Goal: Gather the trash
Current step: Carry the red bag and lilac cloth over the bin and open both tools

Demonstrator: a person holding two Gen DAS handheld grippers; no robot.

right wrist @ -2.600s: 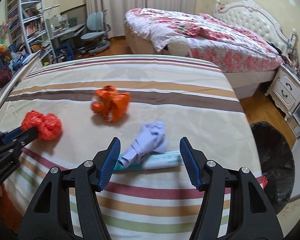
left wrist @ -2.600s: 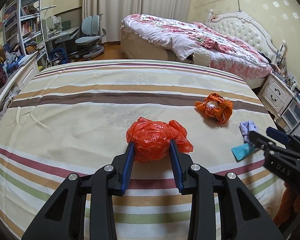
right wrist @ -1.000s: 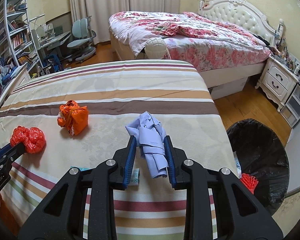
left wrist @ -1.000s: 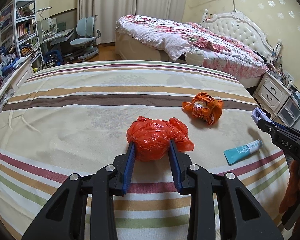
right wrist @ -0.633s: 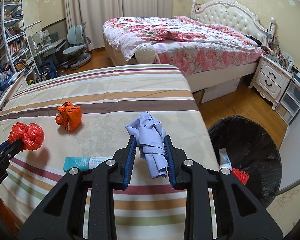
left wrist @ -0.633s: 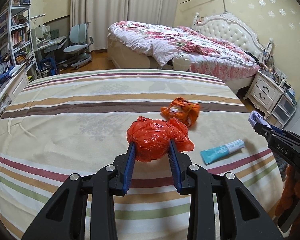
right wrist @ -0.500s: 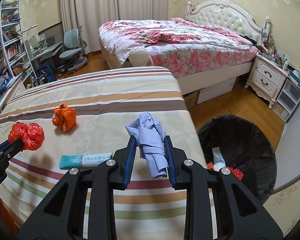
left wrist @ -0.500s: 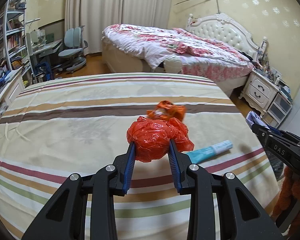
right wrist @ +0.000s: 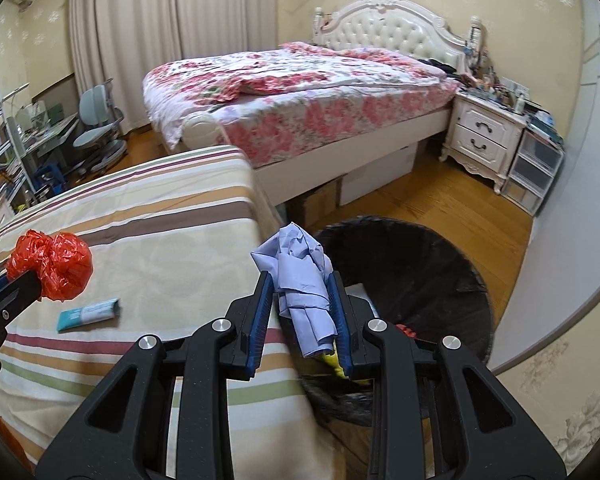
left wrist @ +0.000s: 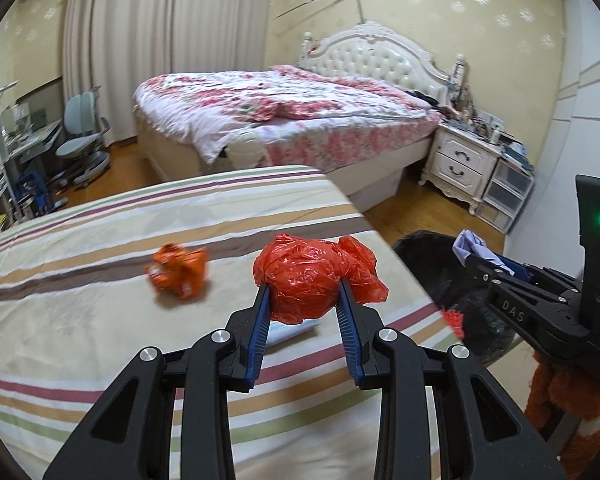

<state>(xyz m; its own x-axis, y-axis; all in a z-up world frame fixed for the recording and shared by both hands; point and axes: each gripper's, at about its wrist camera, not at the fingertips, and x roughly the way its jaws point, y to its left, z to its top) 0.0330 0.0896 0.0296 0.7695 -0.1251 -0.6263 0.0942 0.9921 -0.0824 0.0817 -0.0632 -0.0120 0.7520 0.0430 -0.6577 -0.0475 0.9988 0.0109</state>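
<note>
Both hands swung toward bin (right wrist: 440,264); orange wad (left wrist: 178,270) only in L view.

A tube (right wrist: 88,315) and a crumpled wrapper (left wrist: 178,270) lay on the striped bed (right wrist: 172,216) (wrapper farther back); the trash bin (right wrist: 440,264) stood right of it.

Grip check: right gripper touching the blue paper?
Touching. Right wrist view: right gripper pads press both sides of the blue paper.

red bag (left wrist: 308,280) lifted toward bin (right wrist: 440,256), blue wad (right wrist: 300,280) seemingly above it
</note>
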